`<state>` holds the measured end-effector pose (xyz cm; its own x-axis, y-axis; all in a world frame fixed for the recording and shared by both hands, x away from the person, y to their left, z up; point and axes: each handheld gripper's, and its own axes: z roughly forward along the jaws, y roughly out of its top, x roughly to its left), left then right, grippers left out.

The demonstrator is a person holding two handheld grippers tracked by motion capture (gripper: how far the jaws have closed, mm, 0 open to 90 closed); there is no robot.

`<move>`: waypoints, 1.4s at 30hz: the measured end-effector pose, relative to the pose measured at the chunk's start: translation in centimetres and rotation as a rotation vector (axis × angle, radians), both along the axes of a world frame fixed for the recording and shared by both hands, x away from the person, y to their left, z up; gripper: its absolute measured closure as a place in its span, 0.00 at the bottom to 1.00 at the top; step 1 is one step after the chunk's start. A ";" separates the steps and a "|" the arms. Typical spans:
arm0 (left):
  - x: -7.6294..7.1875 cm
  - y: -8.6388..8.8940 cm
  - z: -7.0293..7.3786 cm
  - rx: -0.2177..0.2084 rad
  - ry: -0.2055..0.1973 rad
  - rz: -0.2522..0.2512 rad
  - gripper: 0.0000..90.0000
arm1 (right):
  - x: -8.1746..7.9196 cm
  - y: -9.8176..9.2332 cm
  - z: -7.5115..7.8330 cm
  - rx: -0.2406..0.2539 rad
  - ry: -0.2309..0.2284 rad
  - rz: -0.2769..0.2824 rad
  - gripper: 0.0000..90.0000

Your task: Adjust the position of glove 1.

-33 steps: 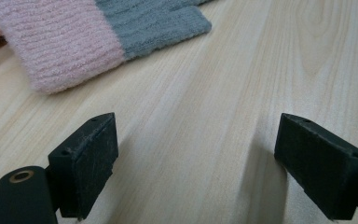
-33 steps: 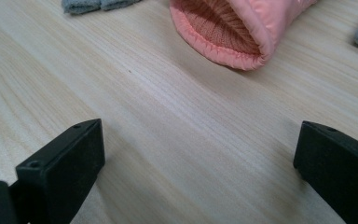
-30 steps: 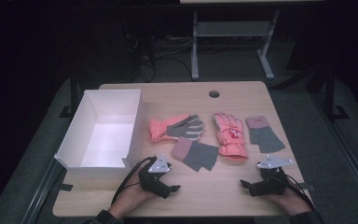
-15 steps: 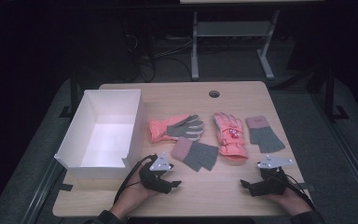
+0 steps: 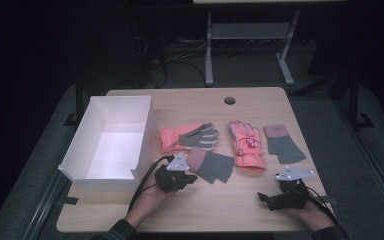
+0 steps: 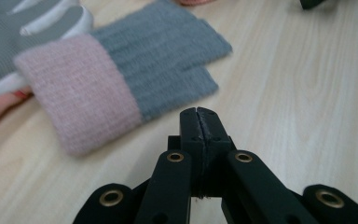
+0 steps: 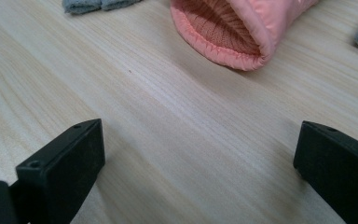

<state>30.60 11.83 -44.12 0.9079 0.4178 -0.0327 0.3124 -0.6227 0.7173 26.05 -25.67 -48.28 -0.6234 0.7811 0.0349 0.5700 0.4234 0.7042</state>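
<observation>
Dark room w/ a metal stand at the back; a light wood tabletop [image 5: 200, 210] sits on a grey floor; a white box [image 5: 111, 140] lies at its left side, open top. Along the middle of the tabletop, left to right: a pink and grey glove [image 5: 187, 136], a pink and grey knit mitt [image 5: 210, 164] just in front of it, a pink ski glove [image 5: 247, 145], a second knit mitt [image 5: 282, 144] at the far right.

Left claw [image 5: 189, 176] is in the person's left hand [image 5: 150, 197], just short of the near knit mitt's pink cuff, not touching it; its jaws have just been closing & now meet flat, nothing between them; the left gripper view shows the shut tips [image 6: 198, 122] above bare wood, the mitt [image 6: 116, 81] beyond and to the left, its cuff partly over the grey glove fingers.

Right claw [image 5: 264, 198] rests low by the front edge in the right hand [image 5: 310, 212], well apart from the gloves; its jaws stand wide, empty; the right gripper view looks along them at the ski glove's open cuff [image 7: 233, 32] farther off.
</observation>
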 end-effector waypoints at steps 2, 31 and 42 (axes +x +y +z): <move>0.5 -0.3 0.1 0.003 -0.001 0.006 0.99 | 0.0 0.0 0.0 0.002 0.001 0.000 0.01; 5.0 -2.1 -1.1 0.086 0.028 0.089 1.00 | 0.0 0.0 0.0 0.002 0.001 0.004 0.02; 2.8 -1.6 -1.0 0.069 0.097 0.034 1.00 | 0.0 0.0 0.0 0.002 0.002 0.004 0.02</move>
